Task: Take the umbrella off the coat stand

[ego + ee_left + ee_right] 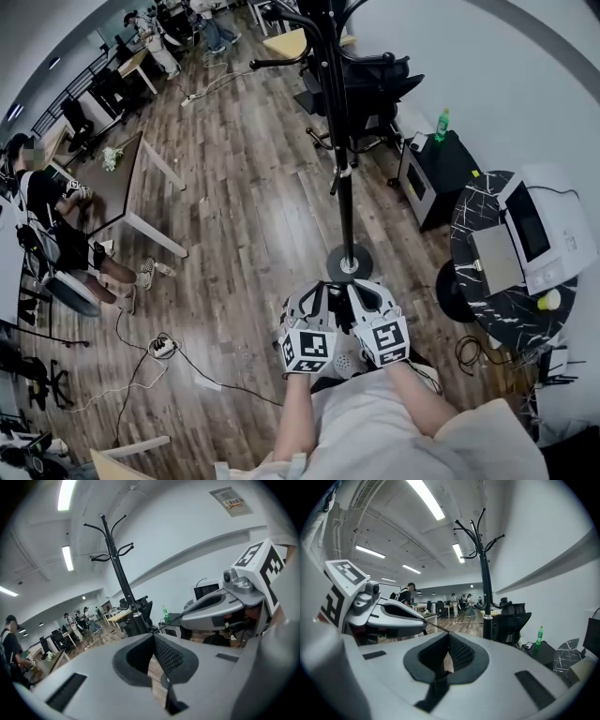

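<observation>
- Black metal coat stand (343, 178) stands upper centre on the wooden floor (234, 187).
- Left gripper (319, 291) and right gripper (360, 291) sit side by side at lower centre, jaws pressed together, pinching nothing.

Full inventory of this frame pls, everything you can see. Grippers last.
coat stand: 1, black, centre, on the wood floor; no umbrella visible on it
office chair: 1, black, behind the stand
bottle: 1, green, on the cabinet
cabinet: 1, black, by the right wall
round table: 1, black marbled, right
appliance: 1, white, on the round table
desk: 1, dark top, white legs, left
seated person: 1, dark clothes, far left
cables: several, black and white, floor at lower left
left gripper: 1, grey, jaws together, empty
right gripper: 1, grey, jaws together, empty
</observation>
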